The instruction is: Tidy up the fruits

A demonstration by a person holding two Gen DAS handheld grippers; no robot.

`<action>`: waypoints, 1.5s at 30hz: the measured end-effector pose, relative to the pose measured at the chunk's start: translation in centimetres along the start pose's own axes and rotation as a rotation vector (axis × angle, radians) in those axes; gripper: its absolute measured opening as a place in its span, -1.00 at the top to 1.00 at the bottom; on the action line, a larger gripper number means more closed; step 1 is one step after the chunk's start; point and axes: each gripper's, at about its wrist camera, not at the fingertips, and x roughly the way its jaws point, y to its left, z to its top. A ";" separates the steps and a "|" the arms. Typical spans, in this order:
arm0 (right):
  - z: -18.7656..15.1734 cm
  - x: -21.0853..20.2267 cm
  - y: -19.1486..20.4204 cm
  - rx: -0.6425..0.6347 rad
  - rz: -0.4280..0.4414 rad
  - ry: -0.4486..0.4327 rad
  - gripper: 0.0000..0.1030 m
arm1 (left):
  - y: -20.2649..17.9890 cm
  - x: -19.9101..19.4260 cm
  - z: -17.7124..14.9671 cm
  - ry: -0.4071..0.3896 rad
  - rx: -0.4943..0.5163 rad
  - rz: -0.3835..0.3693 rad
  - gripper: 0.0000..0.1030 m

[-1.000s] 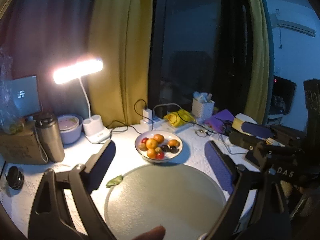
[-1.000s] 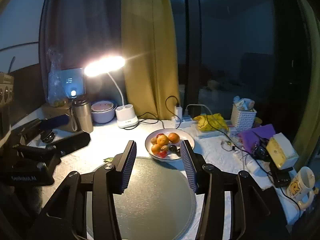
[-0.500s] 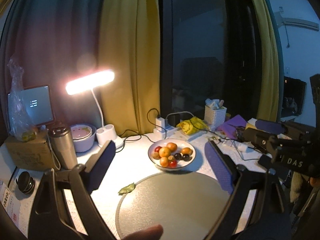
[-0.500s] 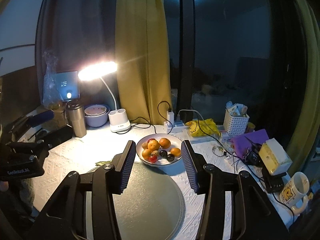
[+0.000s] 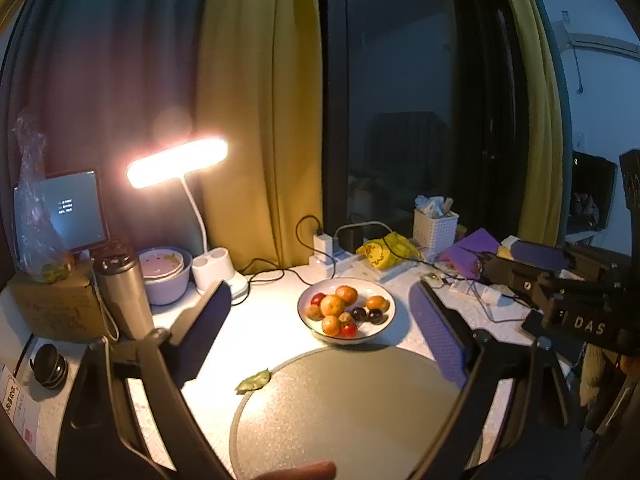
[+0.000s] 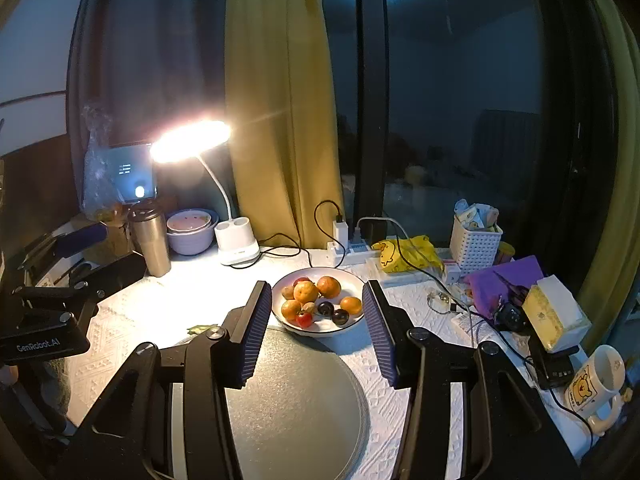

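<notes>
A white bowl stands on the table and holds several oranges, dark plums, small brown fruits and red tomatoes. In front of it lies a large round grey tray with nothing on it. My left gripper is open and empty, held above the tray with the bowl ahead between its fingers. My right gripper is open and empty, its fingers on either side of the bowl from behind the tray. Each gripper shows at the edge of the other's view.
A lit desk lamp, a steel flask and a lilac bowl stand at the back left. A green leaf lies by the tray. A power strip, cables, a white basket, a purple cloth and a mug crowd the right.
Both grippers have drawn back and risen a little, so the bowl sits lower and nearer the middle of each view. Both stay open and empty. The fruits have not moved.
</notes>
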 end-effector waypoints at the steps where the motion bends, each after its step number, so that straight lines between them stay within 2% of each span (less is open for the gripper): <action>1: 0.0 0.1 -0.1 0.000 0.001 0.001 0.03 | 0.0 0.1 0.0 0.001 -0.001 0.001 -0.77; 45: 0.5 3.2 -0.5 -0.006 0.014 0.026 0.03 | 0.3 2.1 0.2 0.008 -0.010 0.001 -0.77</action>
